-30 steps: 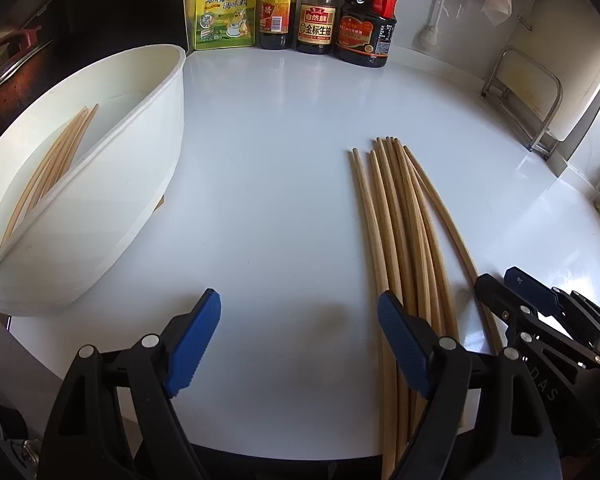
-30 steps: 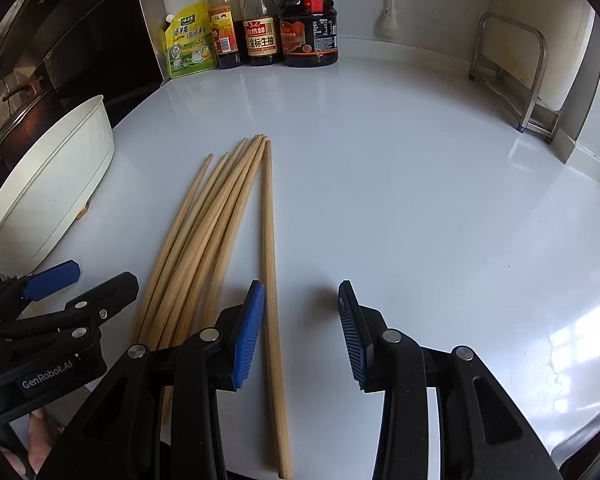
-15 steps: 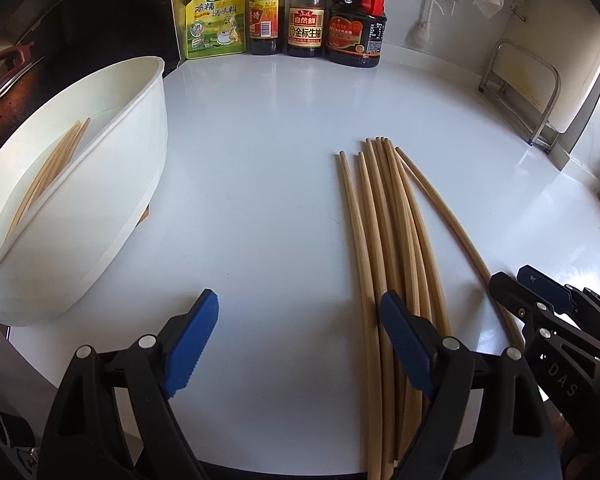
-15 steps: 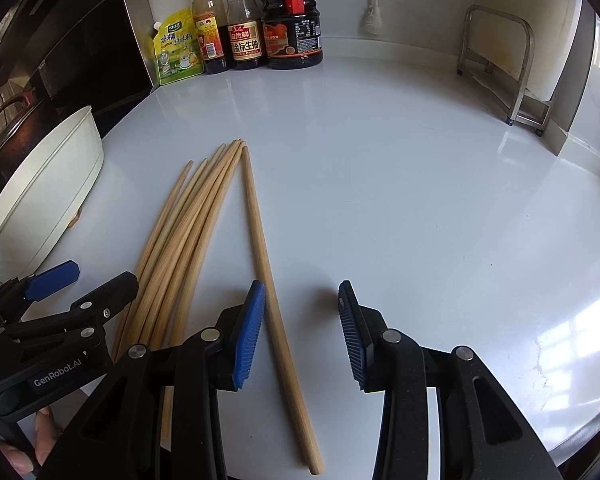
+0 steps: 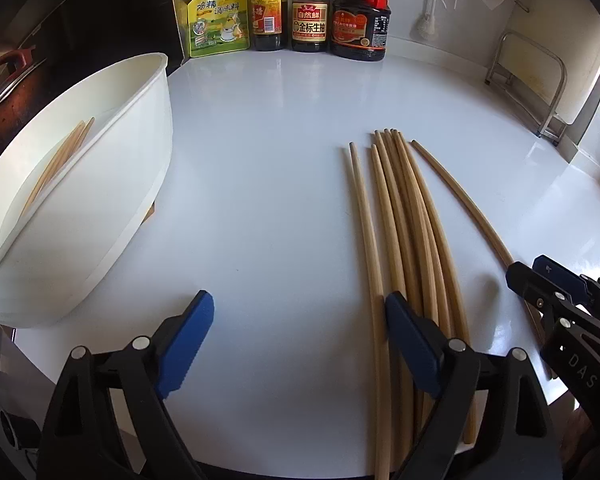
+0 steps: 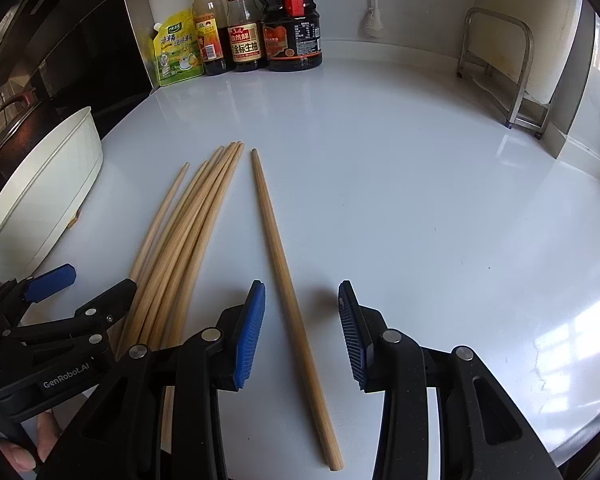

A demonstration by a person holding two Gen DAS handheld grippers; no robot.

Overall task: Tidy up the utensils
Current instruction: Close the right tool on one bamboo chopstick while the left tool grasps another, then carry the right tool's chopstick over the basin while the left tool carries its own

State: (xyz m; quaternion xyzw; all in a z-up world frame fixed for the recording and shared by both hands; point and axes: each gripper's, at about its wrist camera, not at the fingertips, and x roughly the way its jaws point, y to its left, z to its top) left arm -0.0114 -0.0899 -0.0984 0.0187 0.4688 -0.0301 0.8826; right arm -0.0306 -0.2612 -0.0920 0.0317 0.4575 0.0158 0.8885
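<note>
Several long wooden chopsticks [image 5: 404, 220] lie in a bundle on the white counter, also in the right wrist view [image 6: 188, 232]. One chopstick [image 6: 284, 264] lies apart to their right and runs between the open jaws of my right gripper [image 6: 302, 332]. My left gripper [image 5: 296, 344] is open and empty, its right finger over the bundle's near ends. A white tub [image 5: 88, 184] at the left holds a few chopsticks [image 5: 56, 160]. The right gripper also shows at the right edge of the left wrist view [image 5: 556, 300].
A green pouch [image 5: 216, 16] and three sauce bottles [image 5: 312, 4] stand at the back wall. A metal rack [image 6: 500, 68] stands at the back right. A dark pot [image 6: 16, 128] sits behind the tub. The counter's front edge is just below the grippers.
Both grippers have drawn back a little. The right gripper has shifted so the lone chopstick, before beside its left finger, now lies between its jaws. Both stay open.
</note>
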